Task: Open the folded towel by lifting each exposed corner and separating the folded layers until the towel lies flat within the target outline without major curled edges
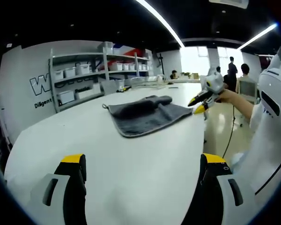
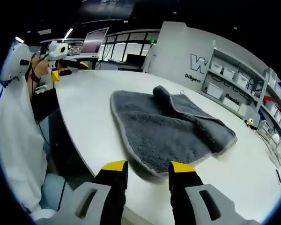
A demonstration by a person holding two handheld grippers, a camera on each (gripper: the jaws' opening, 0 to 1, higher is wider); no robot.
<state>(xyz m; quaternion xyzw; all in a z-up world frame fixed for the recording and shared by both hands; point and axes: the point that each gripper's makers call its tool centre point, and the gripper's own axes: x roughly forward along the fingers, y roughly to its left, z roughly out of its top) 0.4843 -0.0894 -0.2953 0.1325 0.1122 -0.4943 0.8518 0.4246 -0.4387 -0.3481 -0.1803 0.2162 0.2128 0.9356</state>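
A dark grey towel (image 1: 147, 115) lies on the white table (image 1: 107, 154), folded, with a bunched ridge along its far side. In the right gripper view the towel (image 2: 168, 126) spreads just ahead of my right gripper (image 2: 148, 168). Its jaws stand open, and the towel's near hemmed edge lies right at their yellow tips. From the left gripper view the right gripper (image 1: 199, 105) sits at the towel's right corner, held by a hand. My left gripper (image 1: 143, 161) is wide open over bare table, well short of the towel. It also appears far off as the left gripper (image 2: 69, 70).
The table's rounded edge (image 2: 84, 140) runs near my right gripper, with a person in white clothing (image 2: 16, 140) beside it. Shelves with white bins (image 1: 79, 77) line the lettered wall behind. Other people (image 1: 239, 70) stand far back by bright windows.
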